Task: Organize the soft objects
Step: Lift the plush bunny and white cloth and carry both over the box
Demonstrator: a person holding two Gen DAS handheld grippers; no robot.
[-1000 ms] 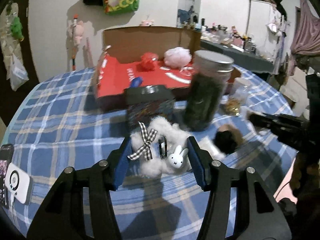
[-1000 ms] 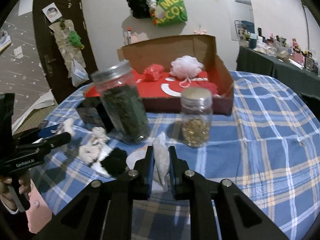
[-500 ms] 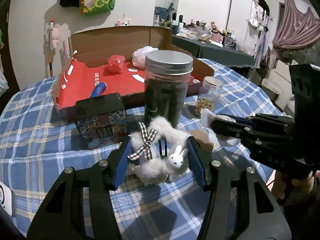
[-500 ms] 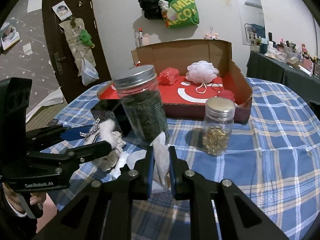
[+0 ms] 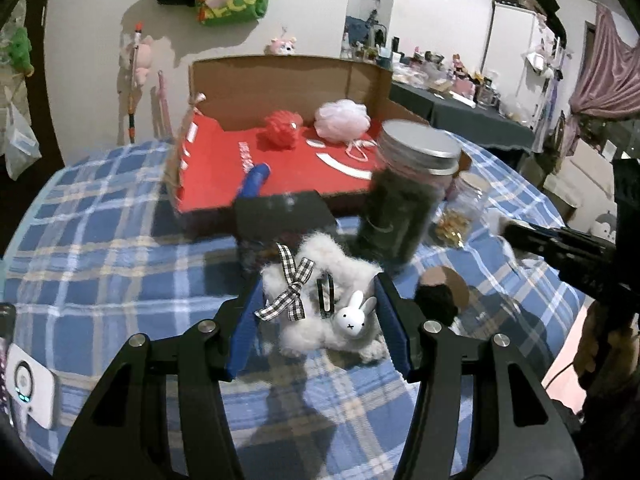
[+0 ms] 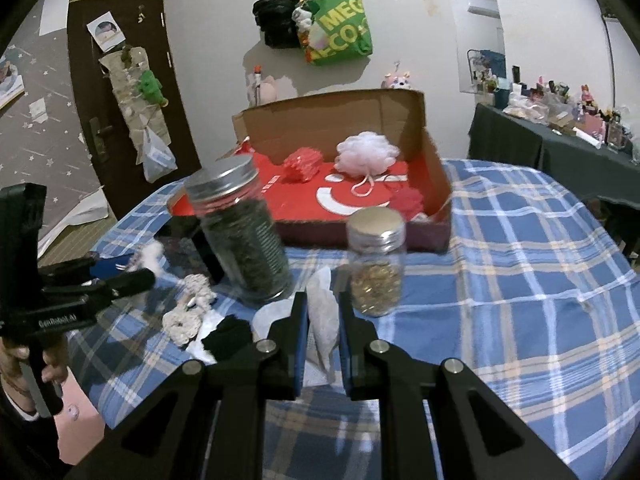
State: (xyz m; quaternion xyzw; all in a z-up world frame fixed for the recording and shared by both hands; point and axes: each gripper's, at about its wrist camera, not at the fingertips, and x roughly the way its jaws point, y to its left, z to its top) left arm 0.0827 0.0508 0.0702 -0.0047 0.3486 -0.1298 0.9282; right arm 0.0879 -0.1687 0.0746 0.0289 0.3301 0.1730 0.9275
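Two grippers: left (image 5: 320, 320) fingers clamp fluffy toy (image 5: 320, 300), "GenRobot.AI" marked; right (image 6: 323, 320) pinch white cloth (image 6: 322, 320).

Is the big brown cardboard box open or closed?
Open. The brown cardboard box has its flap standing up at the back, so the fluffy white pouf and red pouf inside show.

White fluffy scrunchie (image 5: 320, 292) — checked bow, bunny charm — over the plaid cloth; crumpled white tissue (image 6: 322, 316) upright.

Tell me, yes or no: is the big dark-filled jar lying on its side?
No. In the right wrist view the big jar stands on its base on the checked cloth, metal lid on top, leaning slightly.
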